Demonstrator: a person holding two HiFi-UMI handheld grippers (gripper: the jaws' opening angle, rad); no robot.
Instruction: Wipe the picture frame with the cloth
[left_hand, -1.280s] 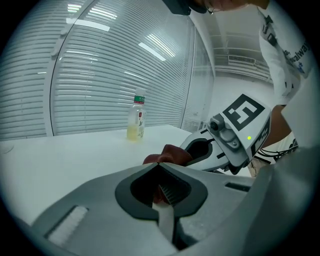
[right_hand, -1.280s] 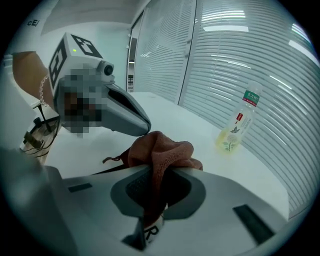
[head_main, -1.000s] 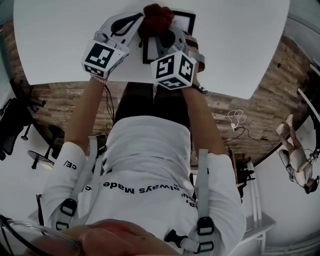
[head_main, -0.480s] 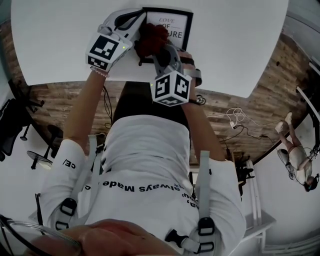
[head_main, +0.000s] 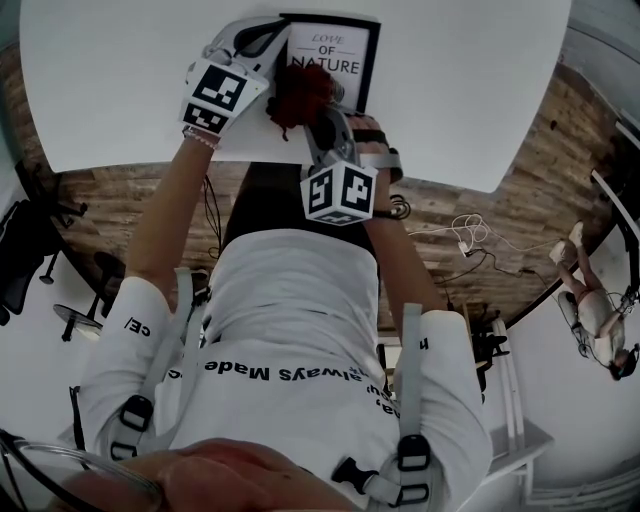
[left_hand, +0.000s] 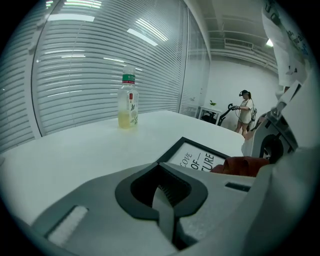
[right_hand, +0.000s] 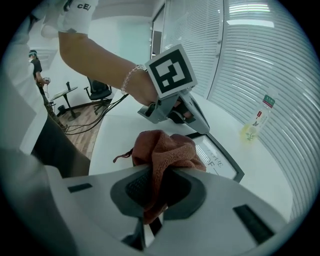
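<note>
A black picture frame (head_main: 332, 55) with a white "LOVE OF NATURE" print lies flat on the white table (head_main: 120, 80). My right gripper (head_main: 318, 102) is shut on a bunched red-brown cloth (head_main: 298, 92), which rests on the frame's near left part. In the right gripper view the cloth (right_hand: 167, 150) bulges from between the jaws, with the frame (right_hand: 220, 160) just past it. My left gripper (head_main: 272, 35) is shut, and its tips sit at the frame's left edge. In the left gripper view the frame (left_hand: 200, 159) and cloth (left_hand: 245, 165) lie beyond the shut jaws.
A bottle of yellowish drink (left_hand: 128, 102) stands far out on the table near the window blinds; it shows again as the bottle (right_hand: 257, 120). The table's near edge (head_main: 250, 160) runs close to the frame. Office chairs (head_main: 25, 250) and cables (head_main: 470, 240) are on the wood floor.
The right gripper has drawn the cloth down the frame toward the person, uncovering the printed words. The left gripper has stayed at the frame's left edge.
</note>
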